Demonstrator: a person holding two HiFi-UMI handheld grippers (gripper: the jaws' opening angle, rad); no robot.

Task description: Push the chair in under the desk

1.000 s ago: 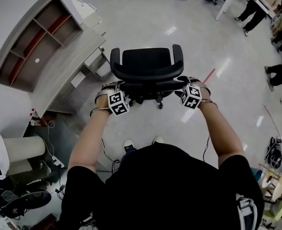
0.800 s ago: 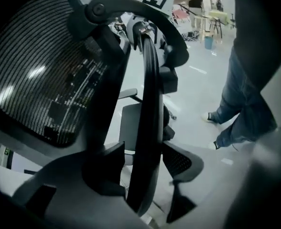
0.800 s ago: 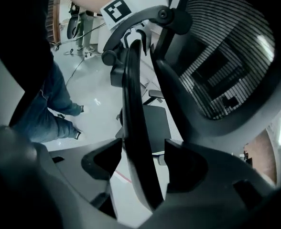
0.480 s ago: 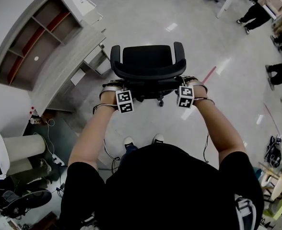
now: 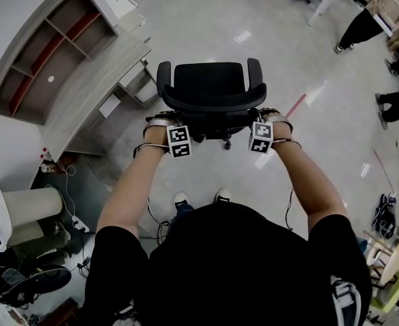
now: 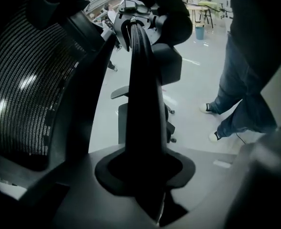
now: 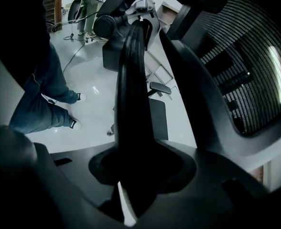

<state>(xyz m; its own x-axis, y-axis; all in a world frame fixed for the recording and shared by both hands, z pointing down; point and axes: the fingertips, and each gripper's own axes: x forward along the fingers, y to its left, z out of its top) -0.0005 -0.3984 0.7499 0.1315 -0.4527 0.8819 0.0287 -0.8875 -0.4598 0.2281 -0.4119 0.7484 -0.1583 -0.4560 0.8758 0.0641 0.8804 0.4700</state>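
A black short-sleeved shirt (image 5: 233, 263) fills the head view's lower centre; blue jeans (image 6: 241, 104) and white-toed shoes (image 5: 180, 200) show. The left gripper (image 5: 168, 123) and right gripper (image 5: 264, 121) carry white cubes (image 5: 178, 142) with black square markers; thin cables (image 5: 289, 208) trail from the wrists.

Glossy pale floor (image 5: 206, 26), ceiling-light glare patches scattered over it. Short red tape strip (image 5: 295, 105) on floor. White wall (image 5: 3, 19) along left side. White cylindrical drum (image 5: 24, 208) low at left. White table (image 5: 319, 7) far off. People (image 5: 366, 20) standing near it.
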